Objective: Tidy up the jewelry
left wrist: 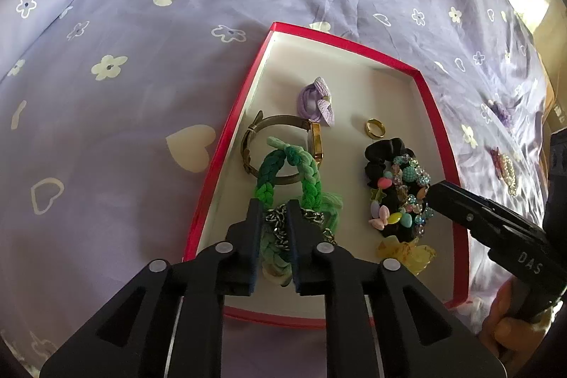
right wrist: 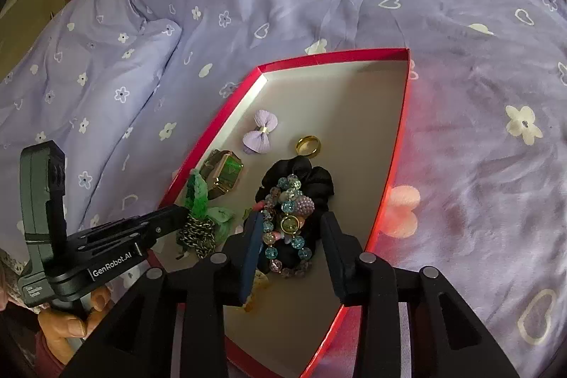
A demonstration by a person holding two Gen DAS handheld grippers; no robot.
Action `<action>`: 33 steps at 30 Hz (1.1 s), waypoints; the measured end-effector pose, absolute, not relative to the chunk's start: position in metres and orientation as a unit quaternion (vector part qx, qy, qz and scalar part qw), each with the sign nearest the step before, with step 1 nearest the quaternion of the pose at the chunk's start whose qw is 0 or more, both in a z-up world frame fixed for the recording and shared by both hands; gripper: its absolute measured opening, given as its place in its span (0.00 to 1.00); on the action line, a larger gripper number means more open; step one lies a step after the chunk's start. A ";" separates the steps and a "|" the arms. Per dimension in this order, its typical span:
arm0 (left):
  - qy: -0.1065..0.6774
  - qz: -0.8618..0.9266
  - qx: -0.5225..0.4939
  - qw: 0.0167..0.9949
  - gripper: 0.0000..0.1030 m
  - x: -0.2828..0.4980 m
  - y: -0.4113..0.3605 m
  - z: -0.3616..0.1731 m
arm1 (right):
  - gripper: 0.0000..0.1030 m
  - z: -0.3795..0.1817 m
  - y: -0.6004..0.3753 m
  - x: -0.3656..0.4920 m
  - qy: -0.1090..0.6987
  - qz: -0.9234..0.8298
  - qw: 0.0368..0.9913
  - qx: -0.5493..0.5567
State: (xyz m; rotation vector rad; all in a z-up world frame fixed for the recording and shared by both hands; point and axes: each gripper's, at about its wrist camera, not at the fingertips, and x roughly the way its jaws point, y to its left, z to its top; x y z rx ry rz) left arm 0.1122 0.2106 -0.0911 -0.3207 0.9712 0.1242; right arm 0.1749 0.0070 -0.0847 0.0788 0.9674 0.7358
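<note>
Where the lilac bedsheet (left wrist: 141,66) spreads, the red tray (left wrist: 226,144) lies; inside it, the left gripper (left wrist: 274,218) stands slightly parted astride a chain (left wrist: 276,218), the right gripper (right wrist: 292,232) spread around the beaded bracelet (right wrist: 288,222), beyond which lies a gold ring (right wrist: 307,145).

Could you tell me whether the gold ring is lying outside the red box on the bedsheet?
No, the gold ring lies inside the red box, on its white floor beside the black scrunchie.
</note>
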 end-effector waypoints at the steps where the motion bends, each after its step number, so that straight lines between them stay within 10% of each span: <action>1: 0.465 0.061 -0.153 0.870 0.20 0.112 0.211 -0.091 | 0.36 -0.084 0.007 0.175 0.454 0.346 0.820 0.037; 33: 0.432 0.066 -0.151 0.887 0.81 0.063 0.191 -0.060 | 0.81 -0.052 -0.038 0.134 0.411 0.356 0.835 0.088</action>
